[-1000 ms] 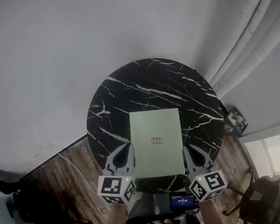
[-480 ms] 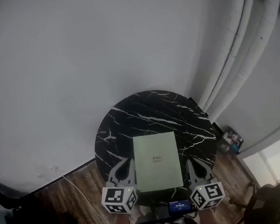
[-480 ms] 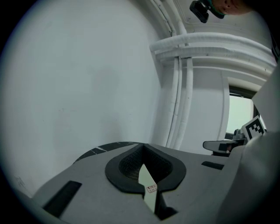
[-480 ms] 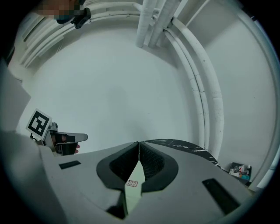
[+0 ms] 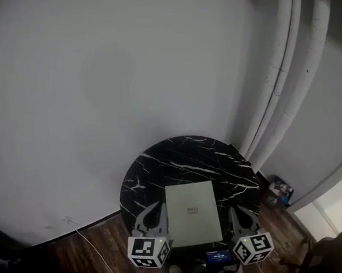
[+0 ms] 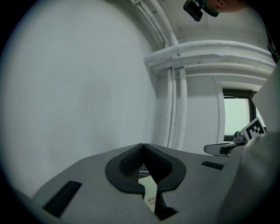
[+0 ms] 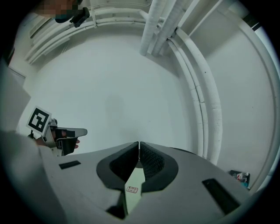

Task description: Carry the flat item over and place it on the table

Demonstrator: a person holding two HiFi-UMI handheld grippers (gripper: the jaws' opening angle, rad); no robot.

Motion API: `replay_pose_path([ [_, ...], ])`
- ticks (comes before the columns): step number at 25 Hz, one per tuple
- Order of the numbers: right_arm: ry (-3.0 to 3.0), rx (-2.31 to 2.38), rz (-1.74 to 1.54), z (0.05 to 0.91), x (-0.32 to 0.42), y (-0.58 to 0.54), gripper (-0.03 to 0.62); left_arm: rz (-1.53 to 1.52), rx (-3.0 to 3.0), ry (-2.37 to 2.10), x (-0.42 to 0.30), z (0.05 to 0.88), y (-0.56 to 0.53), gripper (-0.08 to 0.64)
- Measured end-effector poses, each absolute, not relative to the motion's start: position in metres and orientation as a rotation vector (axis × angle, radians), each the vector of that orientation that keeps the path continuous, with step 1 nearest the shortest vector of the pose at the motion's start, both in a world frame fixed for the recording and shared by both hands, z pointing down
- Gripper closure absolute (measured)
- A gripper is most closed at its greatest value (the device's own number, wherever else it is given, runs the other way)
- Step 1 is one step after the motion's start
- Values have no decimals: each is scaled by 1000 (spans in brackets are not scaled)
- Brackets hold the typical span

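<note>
Table (image 5: 178,156), round black marble: only the head view shows the pale green flat item (image 5: 192,212) lying on its near side, between both grippers. Gripper views add that the left gripper (image 6: 142,145) and right gripper (image 7: 138,143) have their jaws pressed together on nothing, with the item a sliver below.

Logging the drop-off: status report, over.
Left gripper shut, empty; right gripper shut, empty. Flat item lying on table, in neither grip. Nothing in the way.
</note>
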State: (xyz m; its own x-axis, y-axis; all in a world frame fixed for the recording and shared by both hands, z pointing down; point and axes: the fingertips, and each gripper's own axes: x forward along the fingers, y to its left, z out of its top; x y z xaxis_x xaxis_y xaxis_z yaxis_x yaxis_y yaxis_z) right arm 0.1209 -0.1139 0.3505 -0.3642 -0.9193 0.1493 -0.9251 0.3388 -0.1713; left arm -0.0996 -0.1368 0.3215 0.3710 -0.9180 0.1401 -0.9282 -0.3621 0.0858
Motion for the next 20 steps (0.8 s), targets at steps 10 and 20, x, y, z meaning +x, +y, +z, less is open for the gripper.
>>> replay_pose_path([
  [10,-2579,1773,290,330,110,-110,571,79,2483,-1680,-106,314,-132,548],
  [20,-2505,1803,161,323,103,-110,571,96,2501,-1691,-109,314,-127,548],
])
